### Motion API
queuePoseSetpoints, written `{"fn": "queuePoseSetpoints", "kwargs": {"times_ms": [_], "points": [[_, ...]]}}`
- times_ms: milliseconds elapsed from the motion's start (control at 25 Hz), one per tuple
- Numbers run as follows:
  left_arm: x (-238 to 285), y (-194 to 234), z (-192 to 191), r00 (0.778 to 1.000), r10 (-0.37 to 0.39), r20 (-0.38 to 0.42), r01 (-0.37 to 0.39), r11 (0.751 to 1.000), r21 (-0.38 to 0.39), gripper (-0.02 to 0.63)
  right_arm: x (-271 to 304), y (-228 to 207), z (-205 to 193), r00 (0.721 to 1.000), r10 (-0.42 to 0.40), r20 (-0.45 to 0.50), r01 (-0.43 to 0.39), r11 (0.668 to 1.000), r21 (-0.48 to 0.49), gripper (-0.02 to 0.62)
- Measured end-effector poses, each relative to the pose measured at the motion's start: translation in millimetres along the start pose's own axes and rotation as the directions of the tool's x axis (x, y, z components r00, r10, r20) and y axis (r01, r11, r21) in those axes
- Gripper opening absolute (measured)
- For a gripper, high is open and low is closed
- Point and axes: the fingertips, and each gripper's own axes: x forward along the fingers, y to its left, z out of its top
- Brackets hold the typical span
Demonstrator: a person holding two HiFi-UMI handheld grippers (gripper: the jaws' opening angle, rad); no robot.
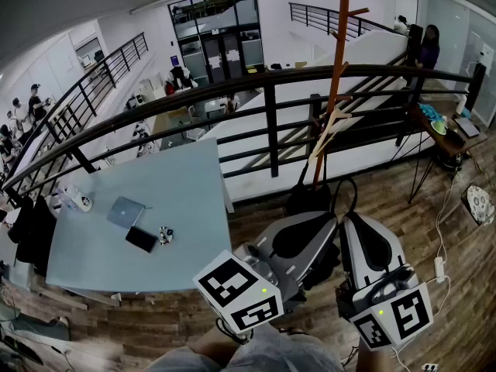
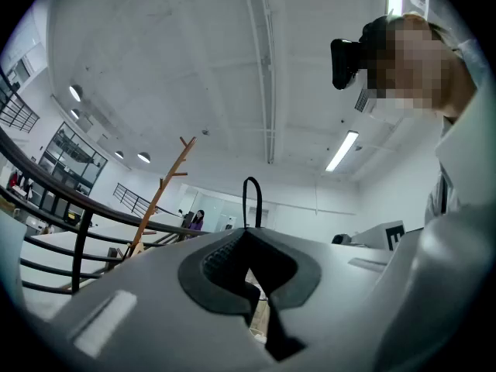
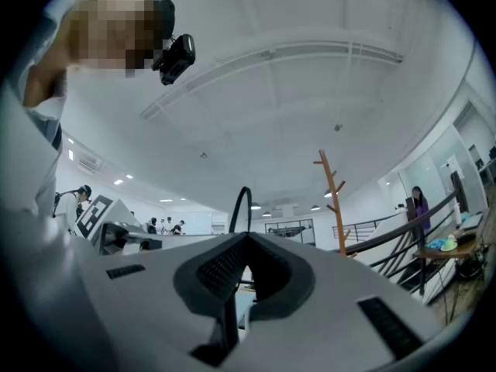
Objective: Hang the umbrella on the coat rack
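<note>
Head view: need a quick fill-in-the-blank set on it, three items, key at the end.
1. The orange coat rack stands just in front of the black ___.
2. The closed laptop lies on the pale blue ___.
3. The left gripper and the right gripper each carry a cube with square black-and-white ___.
Missing words: railing; table; markers.

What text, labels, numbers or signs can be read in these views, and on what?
No readable text.
The white marker cube on the left gripper and the one on the right gripper bear only black square patterns.
Any print on the silver laptop is too small to read.
</note>
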Motion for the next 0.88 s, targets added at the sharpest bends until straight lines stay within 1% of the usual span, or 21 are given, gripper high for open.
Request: {"fn": "queuePoseSetpoints", "kwargs": {"times_ms": [440,600,880], "points": [[12.0,-6.2,-4.0,1.0,0.004,0.003,-0.004,1.0,-0.001,0.006,-7.5,-10.4,2.4,1.0,0.008,-0.005,-0.008,1.0,-0.002,0.002],[16.5,-9.4,-4.9,1.0,0.008,0.005,-0.008,1.0,0.002,0.006,-11.1,-15.0,4.3,1.0,0.02,0.003,-0.02,1.0,0.015,0.002],[26.3,-18.2,-6.6,0.999,0.026,0.02,-0.026,1.0,0.003,0.006,-18.9,-24.6,10.0,0.999,0.043,0.006,-0.043,0.999,0.013,0.002]]}}
